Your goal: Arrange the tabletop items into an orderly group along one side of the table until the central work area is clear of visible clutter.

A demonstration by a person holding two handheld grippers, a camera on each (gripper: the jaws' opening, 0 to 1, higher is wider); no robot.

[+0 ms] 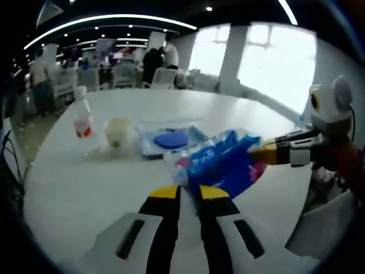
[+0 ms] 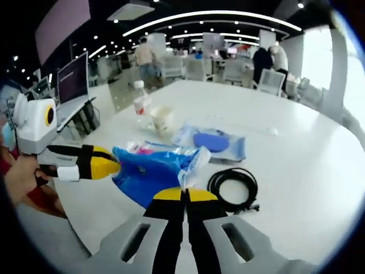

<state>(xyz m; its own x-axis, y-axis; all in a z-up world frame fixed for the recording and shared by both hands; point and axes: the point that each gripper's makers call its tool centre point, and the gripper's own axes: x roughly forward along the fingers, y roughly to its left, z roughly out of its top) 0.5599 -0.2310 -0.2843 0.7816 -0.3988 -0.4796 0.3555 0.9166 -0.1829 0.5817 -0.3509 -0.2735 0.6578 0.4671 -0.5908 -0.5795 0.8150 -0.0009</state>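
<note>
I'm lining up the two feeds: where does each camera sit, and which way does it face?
Left gripper view: rides the left gripper, looking along its jaws over the white table at the blue bag; the right gripper enters from the right.
Right gripper view: rides the right gripper, facing the blue bag; the left gripper and a hand enter from the left.
Shared: bag, bottle, cup.
</note>
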